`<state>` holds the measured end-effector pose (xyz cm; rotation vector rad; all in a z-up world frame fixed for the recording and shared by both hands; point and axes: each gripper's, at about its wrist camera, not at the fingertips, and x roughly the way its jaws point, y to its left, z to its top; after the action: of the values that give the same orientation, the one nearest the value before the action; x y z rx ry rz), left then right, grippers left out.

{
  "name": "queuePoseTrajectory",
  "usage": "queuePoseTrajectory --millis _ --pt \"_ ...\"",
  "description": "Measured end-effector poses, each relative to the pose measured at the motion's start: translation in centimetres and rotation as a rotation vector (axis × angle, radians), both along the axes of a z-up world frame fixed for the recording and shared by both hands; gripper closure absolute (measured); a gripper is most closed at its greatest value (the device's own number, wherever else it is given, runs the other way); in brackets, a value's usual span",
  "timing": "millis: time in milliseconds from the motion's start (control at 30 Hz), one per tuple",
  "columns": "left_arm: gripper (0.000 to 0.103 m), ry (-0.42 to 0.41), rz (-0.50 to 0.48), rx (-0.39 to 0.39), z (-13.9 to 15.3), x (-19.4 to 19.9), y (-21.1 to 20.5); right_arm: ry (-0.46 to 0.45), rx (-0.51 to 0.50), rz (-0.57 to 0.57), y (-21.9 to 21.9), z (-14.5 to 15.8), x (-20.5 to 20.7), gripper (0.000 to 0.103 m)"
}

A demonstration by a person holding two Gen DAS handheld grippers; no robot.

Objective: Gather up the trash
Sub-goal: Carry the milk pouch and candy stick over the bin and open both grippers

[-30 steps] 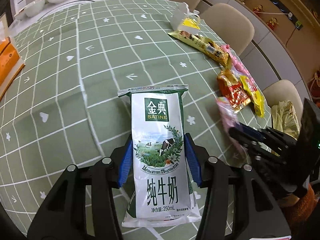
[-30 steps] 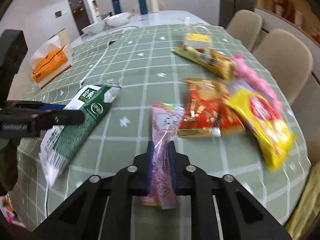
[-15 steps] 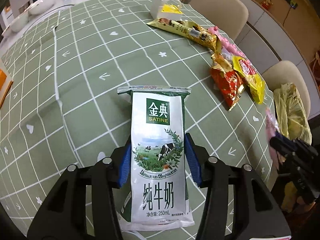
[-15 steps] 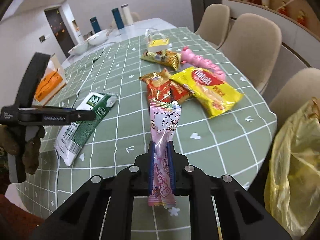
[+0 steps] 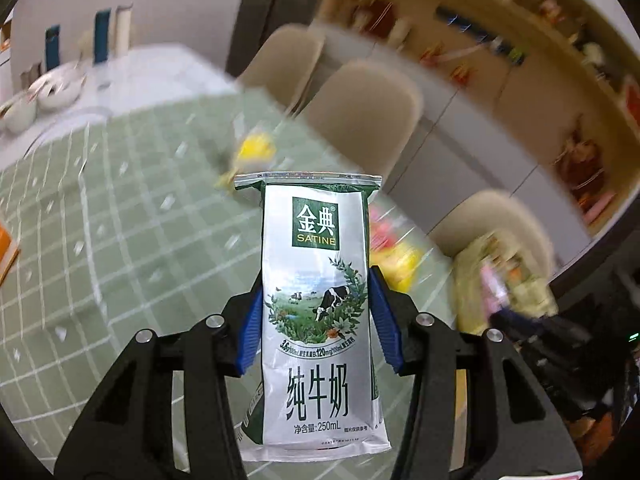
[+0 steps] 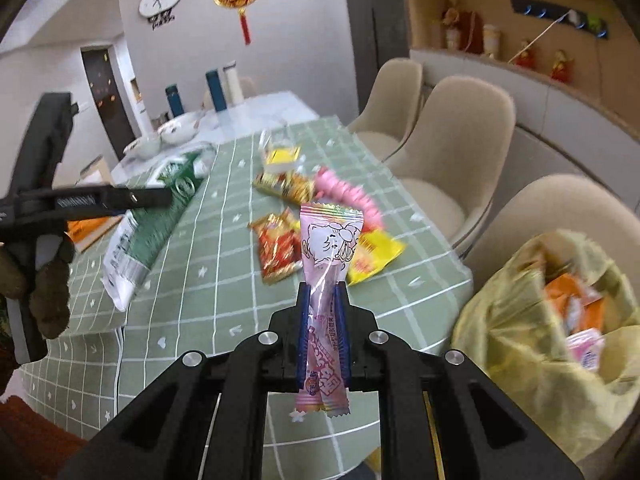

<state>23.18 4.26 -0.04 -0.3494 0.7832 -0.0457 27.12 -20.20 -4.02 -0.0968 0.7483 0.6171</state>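
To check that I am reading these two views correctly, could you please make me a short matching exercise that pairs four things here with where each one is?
Things:
1. milk pouch
2. pink wrapper
3. red snack packet
4. orange packets

Places:
A. inside the yellow bag
B. clamped in the left gripper
C. lying on the green tablecloth
D. clamped in the right gripper

Pairs: 1-B, 2-D, 3-C, 4-A
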Motion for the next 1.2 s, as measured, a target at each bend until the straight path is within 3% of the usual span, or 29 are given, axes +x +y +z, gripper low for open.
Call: queuePoseTrajectory --millis 100,300,533,767,1067,1200 --pt "0.057 -0.067 -0.030 -0.019 2.4 0.2 -1.6 -0.061 0.006 -0.027 -1.5 1.8 -0.2 0.090" --pt "0.057 -0.236 -0.115 0.031 7.4 1.0 -6.3 -0.167 0.019 -0.106 -5.5 5.3 -0.2 0.090" --pt "0.057 -0.322 -0.228 0.028 10.3 3.8 -11.6 -0.230 0.022 -0.248 -11.4 7.9 0.4 0.090" --pt "0.057 -0.301 -0.350 0.032 9.3 7.9 -17.6 -0.217 0.001 -0.405 -17.1 8.3 1.1 0.090" --pt "0.057 -0.111 -0.582 -0.048 3.4 14.1 -26.3 -0.150 -0.003 -0.590 -23.2 6.0 1.5 0.090" --pt "0.057 -0.048 -0.638 -0.065 1.2 15.9 -29.5 -0.129 -0.017 -0.642 -24.8 4.9 1.3 0.090"
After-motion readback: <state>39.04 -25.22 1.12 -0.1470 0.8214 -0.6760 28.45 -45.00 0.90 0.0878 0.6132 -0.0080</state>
